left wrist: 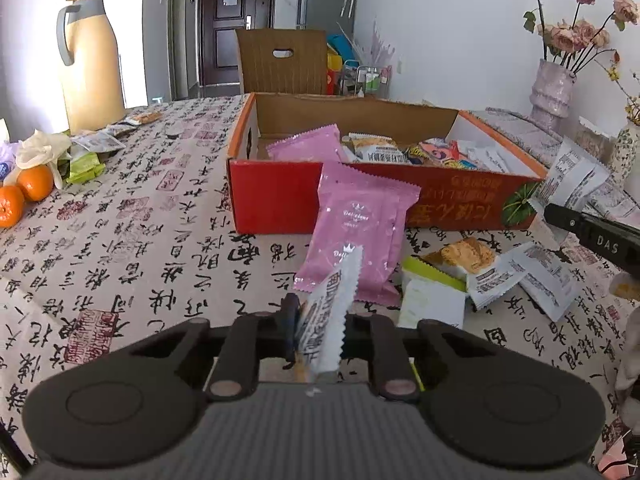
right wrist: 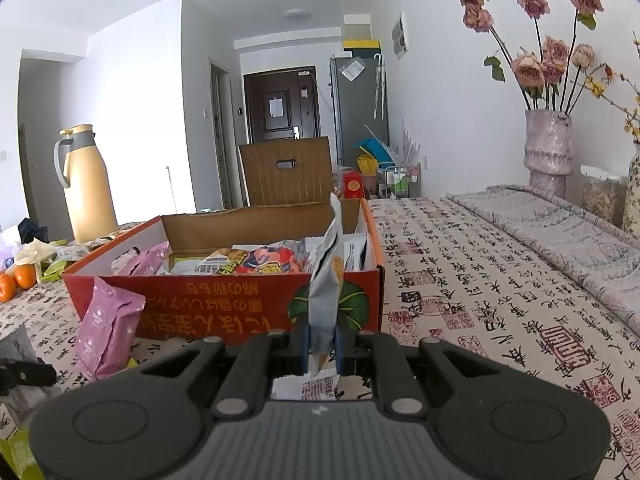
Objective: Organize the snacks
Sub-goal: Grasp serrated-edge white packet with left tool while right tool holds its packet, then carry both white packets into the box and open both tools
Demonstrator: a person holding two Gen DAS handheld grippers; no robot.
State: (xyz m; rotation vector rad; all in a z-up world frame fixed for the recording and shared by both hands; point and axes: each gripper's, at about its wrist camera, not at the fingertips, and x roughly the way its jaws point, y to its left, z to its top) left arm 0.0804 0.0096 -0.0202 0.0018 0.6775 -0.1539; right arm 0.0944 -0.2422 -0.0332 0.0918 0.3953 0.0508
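My left gripper is pinched tight on a white snack packet, its zigzag edge sticking up between my fingers. Just beyond those fingertips a pink packet leans against the front wall of the red box. Off to the right of my left fingers, loose on the tablecloth, lie more snacks: a cracker packet, a green-edged packet and a white printed packet. Further right, the dark tip of my other tool pokes in, near a white packet beside the box corner.

My right gripper is clamped on a tall grey-white packet, which stands upright between my fingers and rises in front of the box's near wall. Straight ahead of these fingers the box sits open, full of mixed snack bags, a red-and-yellow bag near the front. To the left of my right fingers the same pink packet rests tilted against the box front.

Far left of both sets of fingers: two oranges and a tan thermos jug. Far right, a vase of dried roses.
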